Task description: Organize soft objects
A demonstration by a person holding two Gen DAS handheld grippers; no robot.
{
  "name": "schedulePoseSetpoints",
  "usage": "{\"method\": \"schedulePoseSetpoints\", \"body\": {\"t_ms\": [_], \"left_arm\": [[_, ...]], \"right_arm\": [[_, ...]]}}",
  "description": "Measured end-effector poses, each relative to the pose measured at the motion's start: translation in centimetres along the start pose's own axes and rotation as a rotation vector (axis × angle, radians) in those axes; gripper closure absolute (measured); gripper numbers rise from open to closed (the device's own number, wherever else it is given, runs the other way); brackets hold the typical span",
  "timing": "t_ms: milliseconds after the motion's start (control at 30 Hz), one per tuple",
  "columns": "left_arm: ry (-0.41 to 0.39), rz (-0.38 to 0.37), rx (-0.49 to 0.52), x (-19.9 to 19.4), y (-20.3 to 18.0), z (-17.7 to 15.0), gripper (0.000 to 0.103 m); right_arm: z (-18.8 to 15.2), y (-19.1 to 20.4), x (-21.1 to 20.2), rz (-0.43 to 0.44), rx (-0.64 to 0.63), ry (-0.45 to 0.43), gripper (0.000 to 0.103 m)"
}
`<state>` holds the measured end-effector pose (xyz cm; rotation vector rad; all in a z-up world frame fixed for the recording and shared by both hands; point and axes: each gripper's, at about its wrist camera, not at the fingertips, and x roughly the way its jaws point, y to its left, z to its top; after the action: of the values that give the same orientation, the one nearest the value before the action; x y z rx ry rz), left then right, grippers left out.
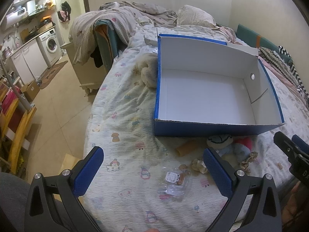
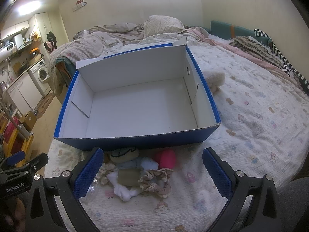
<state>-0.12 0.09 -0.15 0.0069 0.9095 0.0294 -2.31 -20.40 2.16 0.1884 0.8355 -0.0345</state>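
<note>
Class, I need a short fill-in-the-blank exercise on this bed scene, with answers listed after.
1. The blue box has a ____ interior.
2. The box holds ____ at present.
3. The pink plush lies ____ the box, on the bedsheet.
4. Both the left claw and right claw are ____.

Answers: white; nothing; outside; open

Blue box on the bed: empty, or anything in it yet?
Empty. The blue box shows only bare white floor in both views; the pile of soft things lies outside, before it.

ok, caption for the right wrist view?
Open right gripper hovers above a pile of soft items beside an empty blue box on the bed.
</note>
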Motion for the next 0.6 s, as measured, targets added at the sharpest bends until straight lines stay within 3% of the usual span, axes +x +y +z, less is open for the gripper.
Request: {"method": "schedulePoseSetpoints", "body": {"t_ms": [600], "left_arm": [[-0.002,0.002,0.003,-0.06,-0.16,-0.06,0.000]], "right_arm": [[-0.01,-0.02,0.05,0.001,0.000,-0.001,0.000]]}}
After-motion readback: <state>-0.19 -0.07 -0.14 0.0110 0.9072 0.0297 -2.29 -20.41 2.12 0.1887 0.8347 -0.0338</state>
